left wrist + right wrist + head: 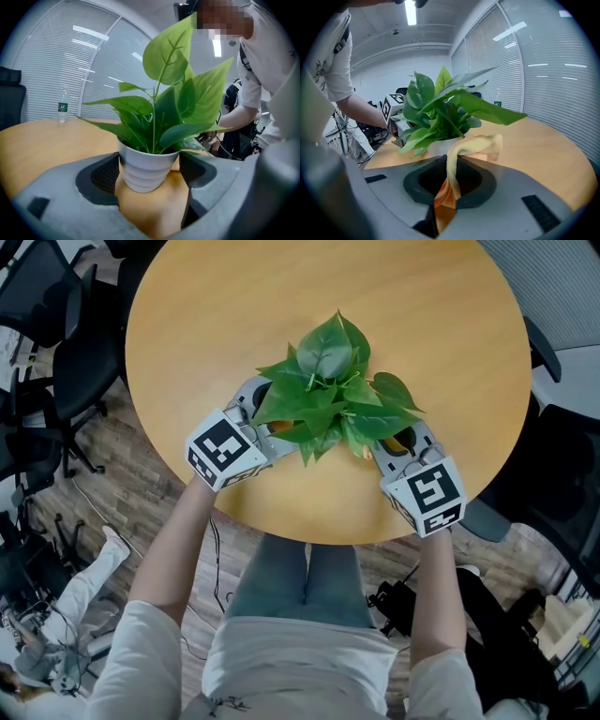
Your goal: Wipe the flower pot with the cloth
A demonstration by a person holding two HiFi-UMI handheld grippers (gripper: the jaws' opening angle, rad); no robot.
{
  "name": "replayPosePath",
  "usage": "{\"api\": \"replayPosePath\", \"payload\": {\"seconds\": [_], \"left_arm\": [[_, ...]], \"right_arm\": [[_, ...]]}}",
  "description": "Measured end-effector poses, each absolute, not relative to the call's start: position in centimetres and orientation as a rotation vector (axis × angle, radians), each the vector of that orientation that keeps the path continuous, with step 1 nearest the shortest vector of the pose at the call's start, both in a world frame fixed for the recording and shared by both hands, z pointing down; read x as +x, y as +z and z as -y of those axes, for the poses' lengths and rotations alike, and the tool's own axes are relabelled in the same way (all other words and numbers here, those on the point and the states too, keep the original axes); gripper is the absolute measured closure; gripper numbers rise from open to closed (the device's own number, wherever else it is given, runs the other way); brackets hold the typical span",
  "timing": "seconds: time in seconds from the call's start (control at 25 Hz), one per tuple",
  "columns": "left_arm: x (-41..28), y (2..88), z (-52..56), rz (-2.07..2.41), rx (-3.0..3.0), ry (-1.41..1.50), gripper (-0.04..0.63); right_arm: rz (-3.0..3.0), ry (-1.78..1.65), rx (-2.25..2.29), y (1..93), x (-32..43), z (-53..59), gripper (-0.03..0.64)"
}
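Left claw (149, 174) grips flower pot (143, 164) (plant (173, 103) inside); right claw (449, 187) pinches cloth (480, 143).

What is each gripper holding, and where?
Left gripper clamps the white flower pot across its upper sides; right gripper pinches the orange-yellow cloth near one end.

Nothing legible anywhere. Green label on the bottle (62, 107): too small to read. Black-and-white square markers on the left cube (223, 449) and right cube (428, 493): patterns only.
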State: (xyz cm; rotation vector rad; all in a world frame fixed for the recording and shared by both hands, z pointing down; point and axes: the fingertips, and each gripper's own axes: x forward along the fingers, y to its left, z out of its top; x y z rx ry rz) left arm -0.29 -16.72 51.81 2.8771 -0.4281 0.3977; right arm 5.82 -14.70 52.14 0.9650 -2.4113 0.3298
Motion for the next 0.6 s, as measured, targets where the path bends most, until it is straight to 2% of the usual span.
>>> {"api": "replayPosePath", "payload": {"seconds": [0.6], "left_arm": [[0.6, 52.3, 16.2, 0.693, 2.77, 0.428, 0.189]], "right_arm": [[2.427, 0.334, 0.946, 52.6, 6.0, 13.1, 0.571]]}}
